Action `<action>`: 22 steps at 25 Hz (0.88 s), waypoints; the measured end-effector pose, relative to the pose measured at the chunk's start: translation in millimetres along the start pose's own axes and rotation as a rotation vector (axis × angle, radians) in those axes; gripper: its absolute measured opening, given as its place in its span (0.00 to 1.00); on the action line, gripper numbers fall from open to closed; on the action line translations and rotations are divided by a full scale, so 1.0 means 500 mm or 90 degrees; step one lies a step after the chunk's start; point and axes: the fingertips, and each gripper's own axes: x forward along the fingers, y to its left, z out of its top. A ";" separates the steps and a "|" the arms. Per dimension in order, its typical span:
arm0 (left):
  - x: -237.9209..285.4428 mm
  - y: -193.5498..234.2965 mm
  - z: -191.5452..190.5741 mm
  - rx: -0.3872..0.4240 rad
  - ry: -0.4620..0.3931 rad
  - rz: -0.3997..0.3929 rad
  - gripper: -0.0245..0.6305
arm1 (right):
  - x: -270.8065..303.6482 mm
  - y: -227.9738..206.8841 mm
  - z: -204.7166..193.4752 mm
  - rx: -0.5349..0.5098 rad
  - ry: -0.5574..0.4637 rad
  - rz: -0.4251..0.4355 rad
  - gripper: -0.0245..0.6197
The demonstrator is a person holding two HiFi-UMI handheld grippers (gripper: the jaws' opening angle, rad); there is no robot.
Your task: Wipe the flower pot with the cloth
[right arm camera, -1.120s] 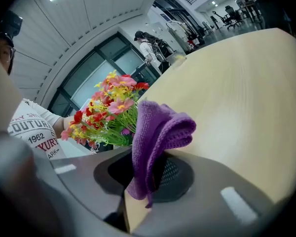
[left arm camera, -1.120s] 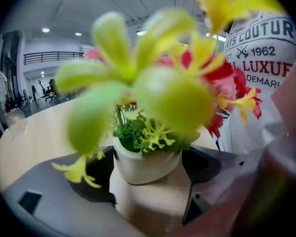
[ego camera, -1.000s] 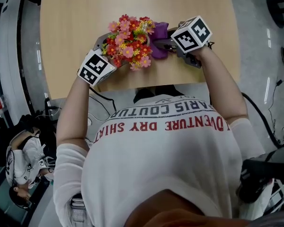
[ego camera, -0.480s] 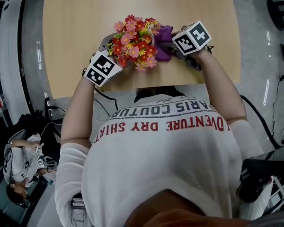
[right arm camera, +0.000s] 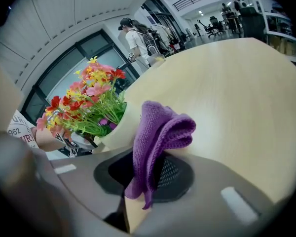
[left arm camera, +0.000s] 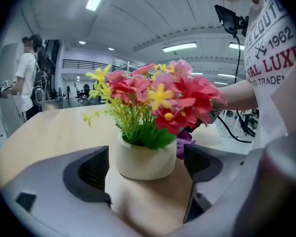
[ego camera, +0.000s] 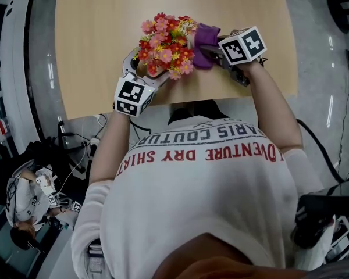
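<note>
The flower pot (left arm camera: 144, 159), a pale pot full of red, pink and yellow artificial flowers (ego camera: 164, 42), stands upright on the tabletop (ego camera: 99, 28), near its front edge and close to the person. The purple cloth (right arm camera: 155, 132) is bunched up at the pot's right side. Its folded top lies right by the pot wall, though we cannot tell whether it presses on it.

We judge the wiping step to be in hand: the cloth is at the pot, and the other tool is placed to steady it. The next move calls for firm contact. The cloth's fold needs to be pushed onto the pot wall and drawn around it without snagging the blooms overhead. The light pot also needs bracing so it does not slide or tip toward the edge.

The right tool (right arm camera: 148, 177) is closed on the cloth, pinching its lower part so the rest stands free above the jaws. The left tool (left arm camera: 144, 166) has its jaws apart, one on each side of the pot. A gap shows at the right jaw, so we read it as bracketing the pot, not clamping it.

Both forearms reach forward over the front edge, the left forearm (ego camera: 107, 150) angled inward and the right forearm (ego camera: 273, 106) likewise. The tools meet the pot from opposite sides.
</note>
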 end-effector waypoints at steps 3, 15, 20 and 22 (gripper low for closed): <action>0.005 -0.013 -0.010 -0.052 -0.013 0.056 0.75 | -0.009 0.004 0.004 0.005 -0.016 -0.002 0.14; 0.053 0.000 -0.014 -0.137 -0.031 0.188 0.75 | -0.015 0.008 -0.001 0.000 -0.032 0.014 0.14; 0.046 -0.001 -0.016 -0.123 -0.029 0.162 0.75 | -0.020 0.010 -0.006 -0.005 -0.032 0.018 0.14; 0.044 -0.005 -0.021 -0.111 -0.025 0.145 0.74 | -0.018 0.012 -0.014 -0.002 -0.032 0.023 0.14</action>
